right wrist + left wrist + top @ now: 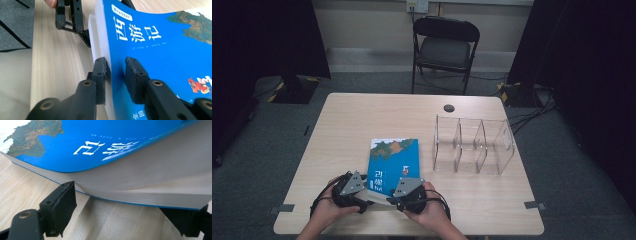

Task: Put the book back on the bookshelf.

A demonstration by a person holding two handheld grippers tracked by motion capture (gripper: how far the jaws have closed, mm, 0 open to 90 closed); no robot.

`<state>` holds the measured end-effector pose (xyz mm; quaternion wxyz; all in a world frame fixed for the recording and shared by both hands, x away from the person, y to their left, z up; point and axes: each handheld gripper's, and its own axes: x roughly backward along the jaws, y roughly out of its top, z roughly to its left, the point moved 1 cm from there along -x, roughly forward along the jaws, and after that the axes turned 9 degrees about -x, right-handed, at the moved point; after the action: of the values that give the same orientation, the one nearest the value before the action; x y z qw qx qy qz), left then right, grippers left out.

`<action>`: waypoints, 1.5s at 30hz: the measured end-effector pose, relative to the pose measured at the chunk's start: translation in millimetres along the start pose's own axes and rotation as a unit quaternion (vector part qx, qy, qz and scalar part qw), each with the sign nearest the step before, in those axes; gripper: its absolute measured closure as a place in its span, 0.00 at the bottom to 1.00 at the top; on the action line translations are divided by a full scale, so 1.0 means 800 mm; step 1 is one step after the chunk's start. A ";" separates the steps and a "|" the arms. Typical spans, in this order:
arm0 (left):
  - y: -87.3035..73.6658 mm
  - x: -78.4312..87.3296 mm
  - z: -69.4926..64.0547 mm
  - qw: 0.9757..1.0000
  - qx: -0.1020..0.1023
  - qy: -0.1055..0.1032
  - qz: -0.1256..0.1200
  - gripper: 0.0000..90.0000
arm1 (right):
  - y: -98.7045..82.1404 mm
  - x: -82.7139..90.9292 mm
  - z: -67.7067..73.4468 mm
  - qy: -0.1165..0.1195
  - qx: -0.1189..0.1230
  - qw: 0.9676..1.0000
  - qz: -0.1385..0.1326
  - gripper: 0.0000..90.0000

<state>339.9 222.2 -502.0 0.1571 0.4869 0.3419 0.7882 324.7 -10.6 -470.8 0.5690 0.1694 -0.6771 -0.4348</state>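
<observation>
Book [393, 161] near-edge pages pinched in right gripper [117, 72]; left gripper [135, 207] apart, apparently straddling book's edge.

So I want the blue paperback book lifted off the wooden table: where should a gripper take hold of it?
Grip the blue paperback book at its near edge, coming in from the person's side. It lies flat on the wooden table, so the near cover and pages, already bowed up, give the jaws a lip. The right gripper pinches there.
</observation>
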 end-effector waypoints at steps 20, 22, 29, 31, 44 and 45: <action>0.009 0.015 0.008 0.999 0.010 -0.004 -0.032 0.15 | 0.022 0.029 -0.017 0.041 -0.080 0.996 -0.006 0.90; 0.016 0.021 0.006 0.999 0.005 -0.004 -0.040 0.15 | 0.029 0.037 -0.017 0.052 -0.087 0.995 -0.010 0.91; 0.034 0.038 0.009 0.998 -0.002 0.012 -0.059 0.00 | 0.050 0.058 -0.013 0.078 -0.092 0.993 -0.008 0.91; 0.040 0.040 0.009 0.998 -0.017 0.010 -0.067 0.00 | 0.053 0.060 -0.012 0.082 -0.086 0.993 -0.002 0.91; 0.048 0.039 0.008 0.992 -0.092 -0.035 -0.081 0.18 | 0.053 0.060 -0.022 0.114 -0.087 0.989 0.019 0.91; 0.048 0.039 0.007 0.991 -0.099 -0.039 -0.081 0.22 | 0.052 0.059 -0.023 0.114 -0.087 0.990 0.017 0.91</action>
<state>333.3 215.1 -453.5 0.2815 0.4701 0.2940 0.7831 338.8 -28.8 -409.4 0.6624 0.1560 -0.5703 -0.4600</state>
